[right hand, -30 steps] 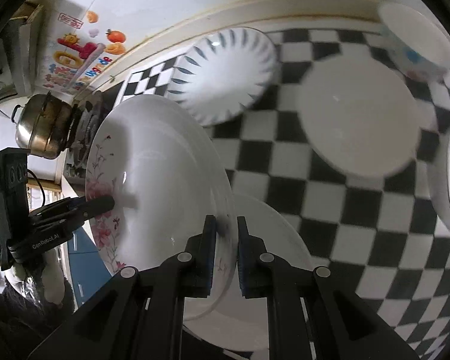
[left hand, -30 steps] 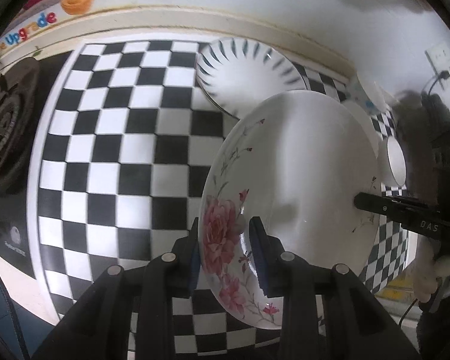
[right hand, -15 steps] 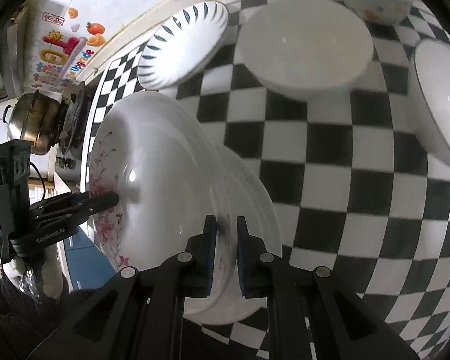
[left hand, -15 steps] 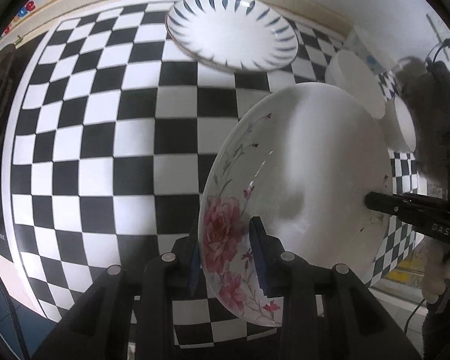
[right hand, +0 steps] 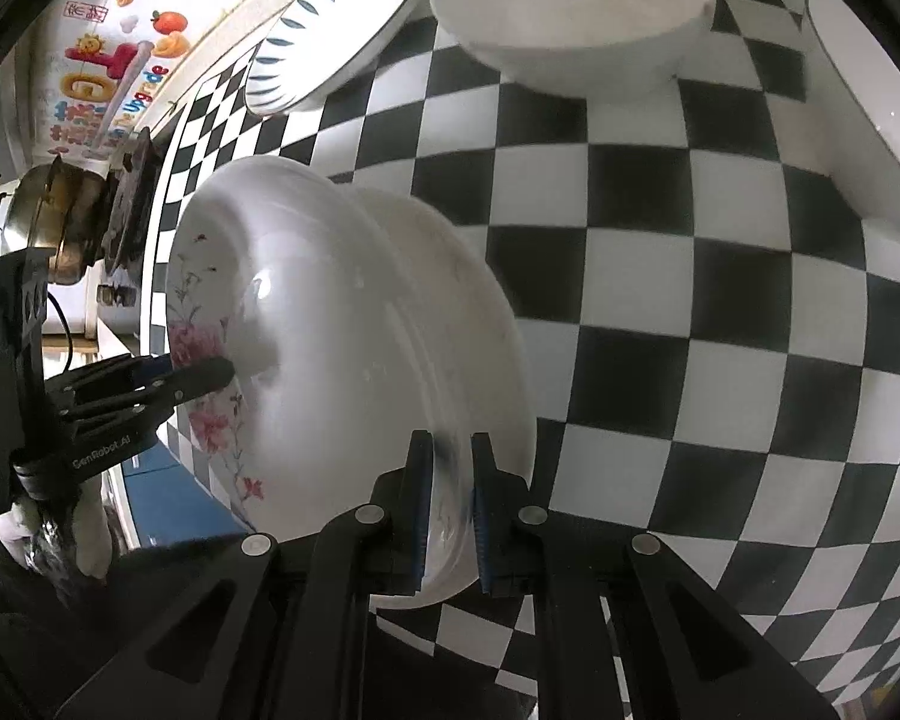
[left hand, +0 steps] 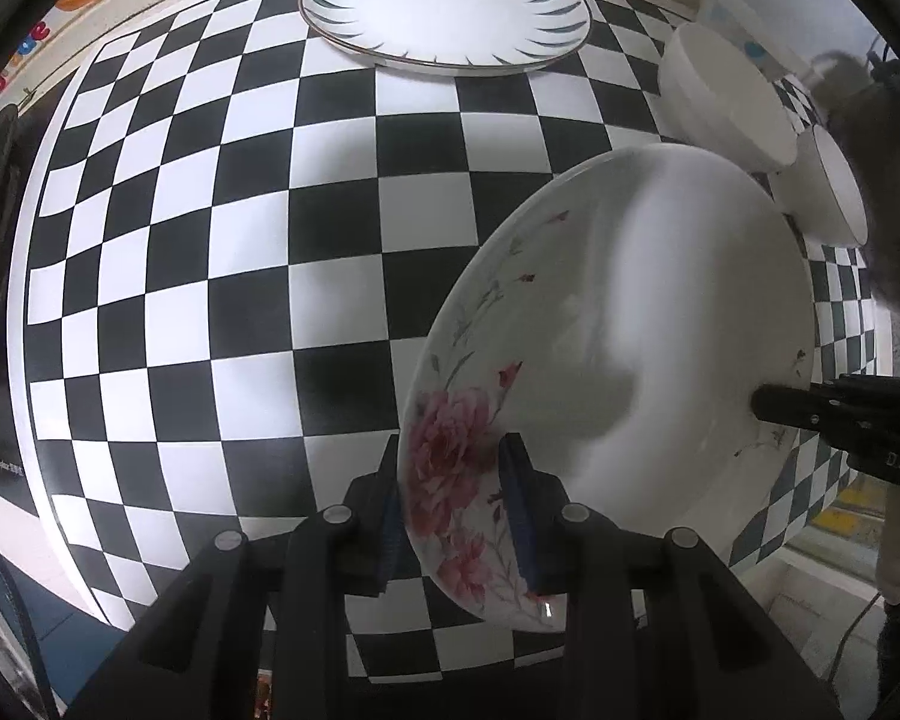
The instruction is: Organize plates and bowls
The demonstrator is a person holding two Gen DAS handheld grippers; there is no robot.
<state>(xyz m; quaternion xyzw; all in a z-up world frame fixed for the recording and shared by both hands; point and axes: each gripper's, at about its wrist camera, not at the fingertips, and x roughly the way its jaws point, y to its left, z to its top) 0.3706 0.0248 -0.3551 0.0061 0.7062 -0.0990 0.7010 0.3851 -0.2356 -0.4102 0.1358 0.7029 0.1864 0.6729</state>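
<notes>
Left wrist view: both grippers' fingers [left hand: 513, 498] pinch opposite rims of an empty white pink-flowered ceramic plate [left hand: 630, 360]; beyond it, an empty blue-leaf-rimmed plate [left hand: 444, 6] lies on the checkered table [left hand: 210, 240].

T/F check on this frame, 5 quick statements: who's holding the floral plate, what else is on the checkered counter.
1. Both hand-held grippers clamp the floral plate by its rim. True: the left hand-held gripper and the right hand-held gripper grip opposite edges.
2. The floral plate lies flat on the checkered counter. False: it is held tilted above it.
3. The blue-leaf plate sits by the wall edge of the counter. True.
4. The blue-leaf plate is stacked under the floral plate. False: it stands apart, with bare counter between them.
5. At least two white bowls, including the plain white bowl, stand on the counter. True.
</notes>
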